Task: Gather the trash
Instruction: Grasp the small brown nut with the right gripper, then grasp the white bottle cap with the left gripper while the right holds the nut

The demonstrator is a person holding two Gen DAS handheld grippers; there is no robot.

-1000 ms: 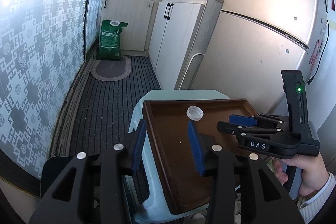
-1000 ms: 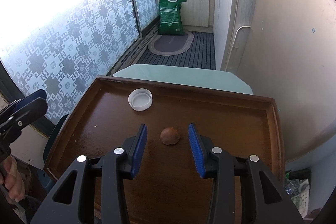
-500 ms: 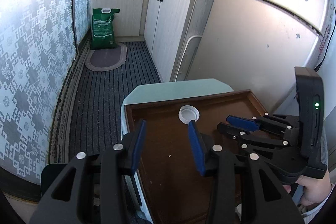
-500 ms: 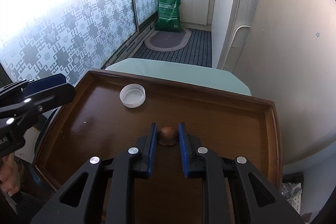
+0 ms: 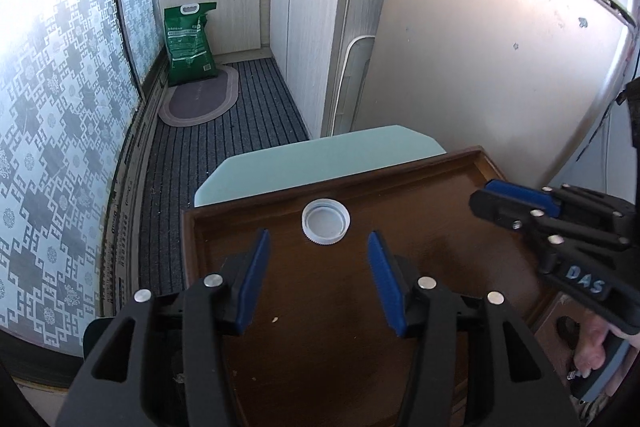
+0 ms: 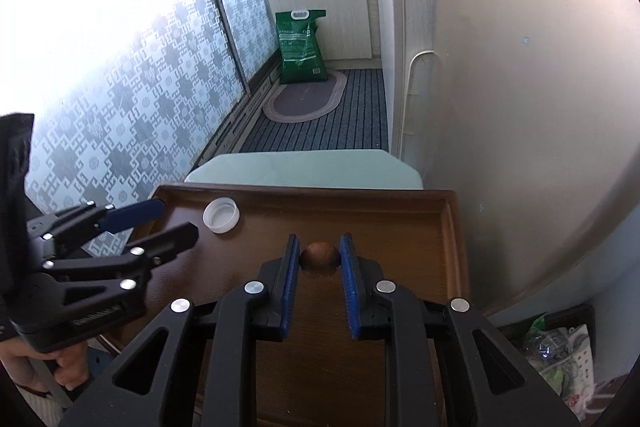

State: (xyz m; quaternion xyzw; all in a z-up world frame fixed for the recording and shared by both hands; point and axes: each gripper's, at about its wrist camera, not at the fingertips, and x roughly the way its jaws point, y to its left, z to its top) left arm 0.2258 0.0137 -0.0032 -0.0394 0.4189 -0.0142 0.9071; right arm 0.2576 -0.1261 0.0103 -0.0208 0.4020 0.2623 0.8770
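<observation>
A white bottle cap (image 5: 325, 221) lies open side up near the far edge of a dark wooden tray (image 5: 460, 195). My left gripper (image 5: 318, 251) is open and empty, just short of the cap, which sits in line with the gap between the fingers. My right gripper (image 6: 319, 255) is shut on a small brown nut shell (image 6: 319, 257) and holds it a little above the tray (image 6: 400, 223). The cap (image 6: 221, 215) shows at the tray's far left in the right wrist view, with the left gripper (image 6: 156, 223) beside it. The right gripper (image 5: 508, 203) shows at the right in the left wrist view.
The tray rests on a pale green stool (image 5: 320, 159). A fridge (image 5: 500, 67) stands close on the right, white cabinets (image 5: 320, 7) behind. A green bag (image 5: 188, 43) and oval mat (image 5: 200, 103) lie on the striped floor. A basket with plastic trash (image 6: 556, 359) sits at lower right.
My right gripper closed on the nut shell and lifted it slightly. My left gripper moved in over the tray toward the cap, still open.
</observation>
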